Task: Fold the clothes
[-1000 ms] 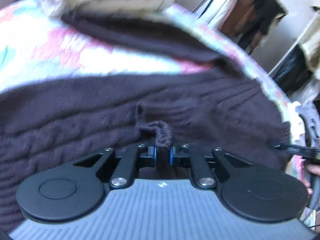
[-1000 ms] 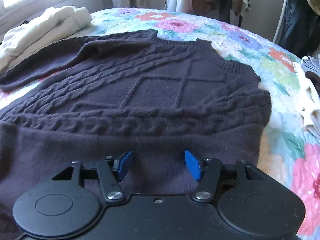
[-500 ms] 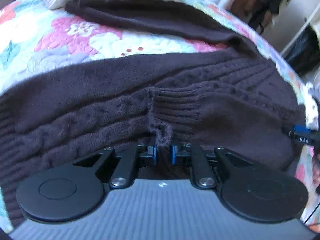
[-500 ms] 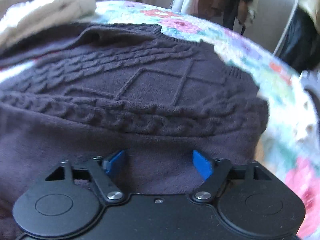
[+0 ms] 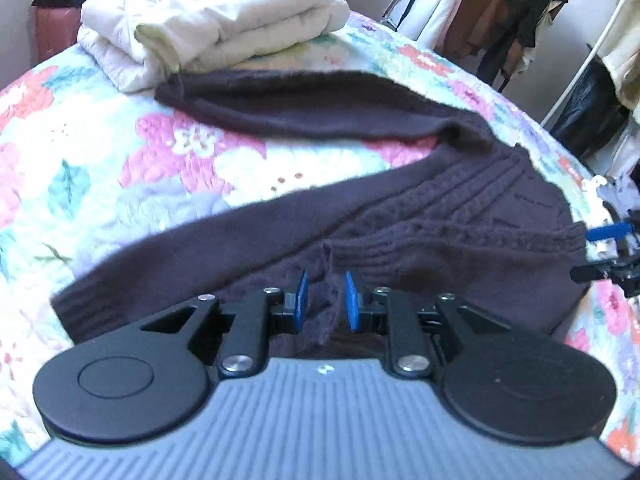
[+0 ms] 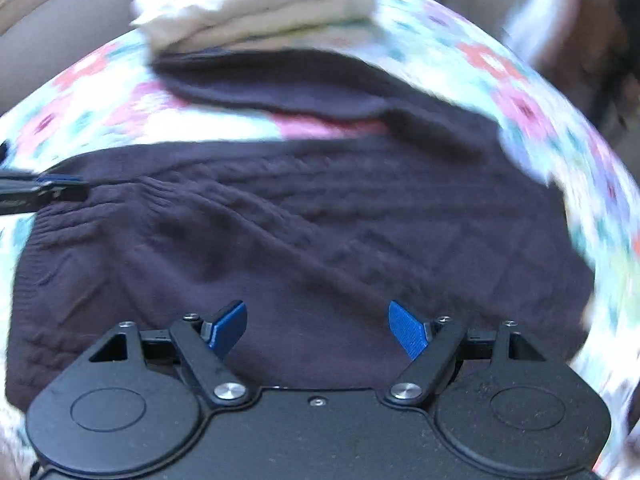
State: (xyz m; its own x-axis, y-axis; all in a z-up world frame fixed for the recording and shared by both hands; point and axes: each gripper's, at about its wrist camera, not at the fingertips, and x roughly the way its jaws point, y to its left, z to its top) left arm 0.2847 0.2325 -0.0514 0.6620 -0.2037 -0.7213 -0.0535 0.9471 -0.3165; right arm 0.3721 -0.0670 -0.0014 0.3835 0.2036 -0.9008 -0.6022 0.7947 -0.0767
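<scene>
Dark purple cable-knit sweater (image 5: 460, 232) is spread over a floral quilted bed cover (image 5: 100, 168), its lower part folded up across the body and one sleeve (image 5: 304, 108) stretched toward a folded stack of cream-white padded garments (image 5: 208, 16) lying just beyond the sleeve's cuff. At the near edge of the sweater, the left tongs (image 5: 323, 301) are seen slightly parted, with a ribbed corner of the knit standing loosely between the blue pads, not pinched. Over the sweater's folded part, the right tongs (image 6: 318, 328) are held wide apart, nothing gripped. Hanging clothes (image 5: 508, 12) are seen beyond the bed.
</scene>
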